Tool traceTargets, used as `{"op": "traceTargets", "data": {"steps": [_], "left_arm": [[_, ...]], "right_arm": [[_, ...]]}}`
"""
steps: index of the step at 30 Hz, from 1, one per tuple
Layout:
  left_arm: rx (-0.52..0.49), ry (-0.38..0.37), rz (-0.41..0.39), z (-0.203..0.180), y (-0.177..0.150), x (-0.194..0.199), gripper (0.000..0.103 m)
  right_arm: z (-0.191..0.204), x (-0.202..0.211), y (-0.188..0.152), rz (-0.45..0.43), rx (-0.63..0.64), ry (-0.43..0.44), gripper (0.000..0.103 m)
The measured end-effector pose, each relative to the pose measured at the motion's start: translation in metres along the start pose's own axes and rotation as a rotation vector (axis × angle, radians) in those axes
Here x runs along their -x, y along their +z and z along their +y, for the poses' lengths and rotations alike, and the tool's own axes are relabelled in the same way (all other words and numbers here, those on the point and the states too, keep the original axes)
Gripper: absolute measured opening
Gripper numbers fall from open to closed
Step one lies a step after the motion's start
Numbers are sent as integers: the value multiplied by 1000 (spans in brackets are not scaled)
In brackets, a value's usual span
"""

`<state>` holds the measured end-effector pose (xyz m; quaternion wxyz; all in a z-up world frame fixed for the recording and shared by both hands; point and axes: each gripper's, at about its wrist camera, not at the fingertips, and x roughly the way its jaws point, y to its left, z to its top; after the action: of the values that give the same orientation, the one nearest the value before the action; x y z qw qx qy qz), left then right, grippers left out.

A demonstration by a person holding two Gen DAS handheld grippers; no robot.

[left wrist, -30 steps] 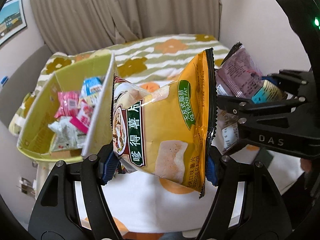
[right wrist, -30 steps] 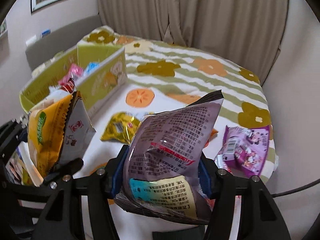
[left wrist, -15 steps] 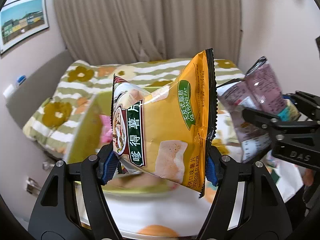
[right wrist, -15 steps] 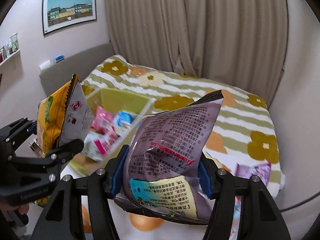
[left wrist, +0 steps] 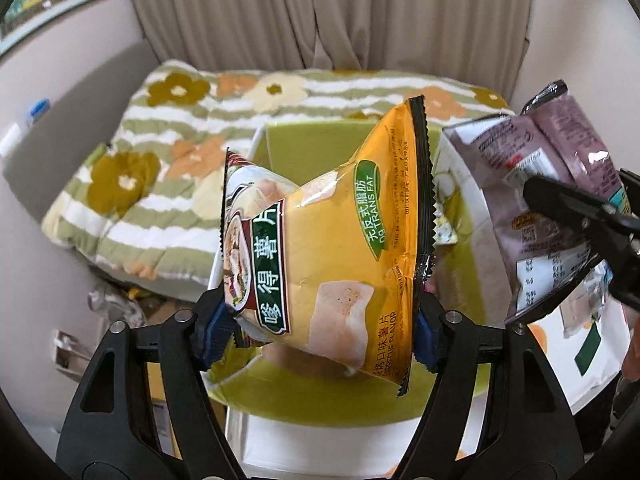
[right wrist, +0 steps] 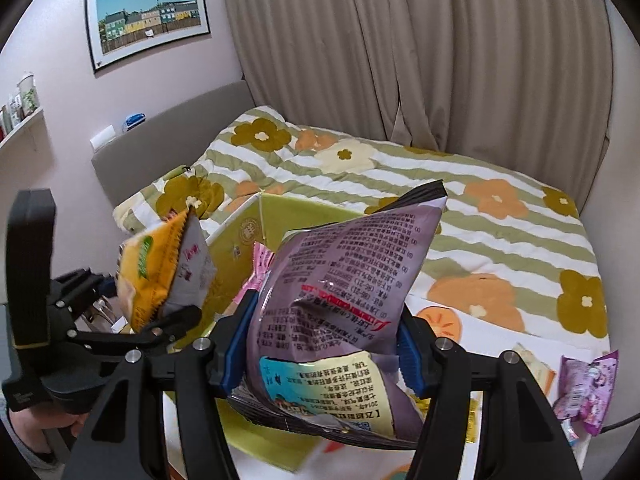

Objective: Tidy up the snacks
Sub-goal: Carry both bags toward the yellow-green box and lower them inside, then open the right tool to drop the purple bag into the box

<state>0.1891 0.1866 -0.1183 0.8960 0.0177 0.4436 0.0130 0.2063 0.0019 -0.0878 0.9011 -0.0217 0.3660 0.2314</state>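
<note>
**Hovering over the box, both bags in hand**

Carrying one bag each, both grippers now hang above the green box, where a second ago they sat low over the white cloth with the box off to the left. The left gripper [left wrist: 320, 328] pinches the yellow chip bag [left wrist: 332, 240] between its blue pads, squeezing its lower half so the bag puffs upward, the serrated black seam standing at the right. The right gripper [right wrist: 320, 344] clamps the purple snack bag [right wrist: 340, 296] the same way, its printed back facing the camera.

From the left wrist view the purple bag [left wrist: 552, 200] hangs just to the right of the yellow one, apart from it, with a narrow gap between them. Below and behind the yellow bag lies the green box [left wrist: 320, 400], open-topped, its near wall curving under the bag and its far wall [left wrist: 320, 140] rising past the bag's top. A small packet [left wrist: 444, 228] shows inside, against the right wall. From the right wrist view a pink packet [right wrist: 262, 260] peeks up in the box beside the purple bag.

To the right, on the white cloth [right wrist: 500, 328], a purple pouch [right wrist: 584, 392] lies near the edge, well apart from the box. Beyond, the flowered striped quilt [right wrist: 360, 176] spreads back to the beige curtain [right wrist: 400, 60].
</note>
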Motion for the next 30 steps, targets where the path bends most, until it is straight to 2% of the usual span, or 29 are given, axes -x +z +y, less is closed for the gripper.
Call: {"op": "traceTargets", "data": {"steps": [2, 3, 4, 8, 14, 17, 21, 30], "left_arm": [[-40, 12, 26, 3, 0, -13, 83], [-61, 26, 28, 3, -1, -17, 95], [-84, 32, 26, 3, -2, -19, 102], [-128, -52, 21, 8, -11, -20, 102], [-183, -97, 16, 1, -24, -18, 102], [-190, -129, 12, 1, -25, -19, 102], [-160, -146, 29, 3, -22, -24, 102], [-92, -120, 54, 11, -19, -31, 102]], "right_arm": [[5, -11, 2, 12, -22, -8, 57], [6, -17, 2, 18, -35, -15, 57], [7, -21, 2, 25, -46, -22, 57], [7, -33, 0, 53, -79, -53, 57], [9, -46, 6, 80, -104, -89, 57], [10, -51, 9, 81, -125, -67, 57], [13, -64, 17, 94, -115, -34, 57], [18, -104, 36, 149, -52, 31, 58]]}}
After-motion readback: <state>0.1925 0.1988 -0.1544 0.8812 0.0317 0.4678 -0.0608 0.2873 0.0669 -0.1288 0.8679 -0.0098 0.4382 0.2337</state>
